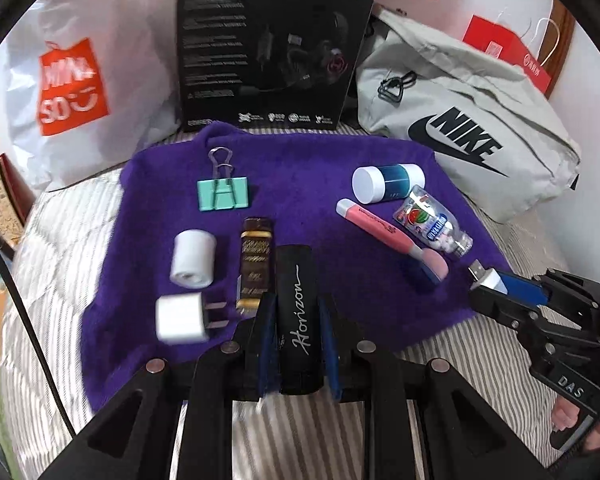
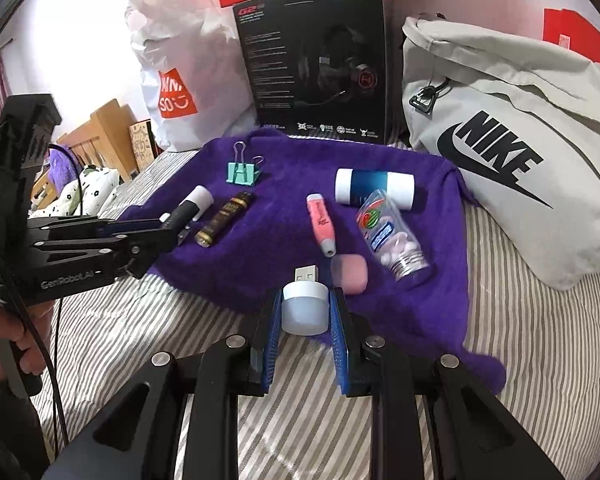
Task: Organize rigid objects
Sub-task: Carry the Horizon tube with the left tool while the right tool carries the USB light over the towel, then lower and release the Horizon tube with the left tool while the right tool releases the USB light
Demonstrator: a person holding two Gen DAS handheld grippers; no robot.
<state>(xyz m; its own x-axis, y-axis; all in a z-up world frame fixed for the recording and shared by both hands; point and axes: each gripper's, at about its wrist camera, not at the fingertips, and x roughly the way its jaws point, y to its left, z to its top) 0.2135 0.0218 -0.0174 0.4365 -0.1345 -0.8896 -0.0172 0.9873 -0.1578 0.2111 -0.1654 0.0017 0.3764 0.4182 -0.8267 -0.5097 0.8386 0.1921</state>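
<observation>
A purple towel lies on the striped bed. My left gripper is shut on a black "Horizon" tube, held over the towel's near edge; it also shows at left in the right wrist view. My right gripper is shut on a white USB night light, seen at right in the left wrist view. On the towel lie a mint binder clip, a white roll, a white plug adapter, a brown-gold tube, a pink highlighter, a blue-white cylinder and a candy bottle.
Behind the towel stand a white Miniso bag, a black headset box and a grey Nike bag. Red boxes sit at the back right. A pink cap lies by the highlighter. A wooden bed frame is at left.
</observation>
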